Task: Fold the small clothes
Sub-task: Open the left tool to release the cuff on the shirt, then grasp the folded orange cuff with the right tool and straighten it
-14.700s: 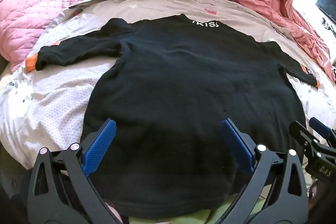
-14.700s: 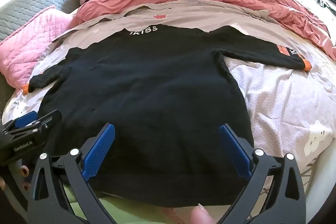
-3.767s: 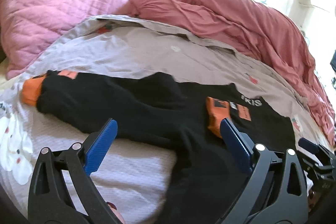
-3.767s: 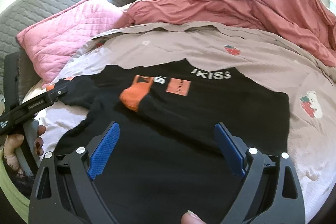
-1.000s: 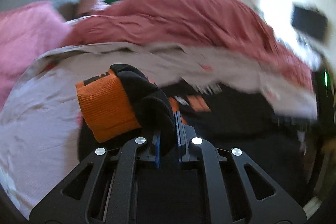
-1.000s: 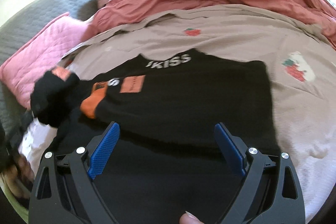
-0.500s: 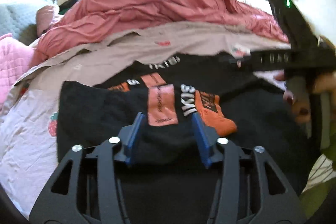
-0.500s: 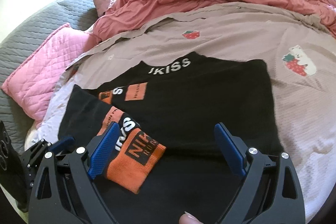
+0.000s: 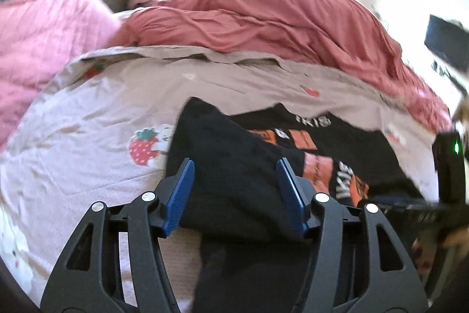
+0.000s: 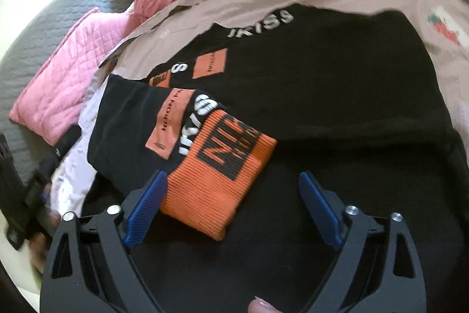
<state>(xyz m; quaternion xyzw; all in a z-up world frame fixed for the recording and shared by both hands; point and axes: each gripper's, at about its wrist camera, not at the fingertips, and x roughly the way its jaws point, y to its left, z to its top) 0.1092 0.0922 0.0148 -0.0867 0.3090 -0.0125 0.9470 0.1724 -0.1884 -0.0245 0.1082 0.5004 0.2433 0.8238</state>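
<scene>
A black sweatshirt (image 10: 337,96) with white collar lettering lies on the bed, both sleeves folded across its body. The left sleeve's orange cuff (image 10: 217,181) lies on top, just ahead of my open, empty right gripper (image 10: 231,207). In the left wrist view the sweatshirt (image 9: 234,166) shows its folded left edge, and my left gripper (image 9: 236,195) is open above it, holding nothing. The right gripper's body (image 9: 448,195) shows at the right edge there. The left gripper (image 10: 38,181) is blurred at the left edge of the right wrist view.
The sweatshirt rests on a pale sheet (image 9: 88,143) with strawberry prints. A red duvet (image 9: 263,25) is heaped at the back. A pink quilted pillow (image 10: 64,78) lies at the left against a grey headboard (image 10: 73,8).
My left gripper has let go of the left sleeve, opened wide and drawn back to the left. My right gripper has moved in closer over the orange cuff.
</scene>
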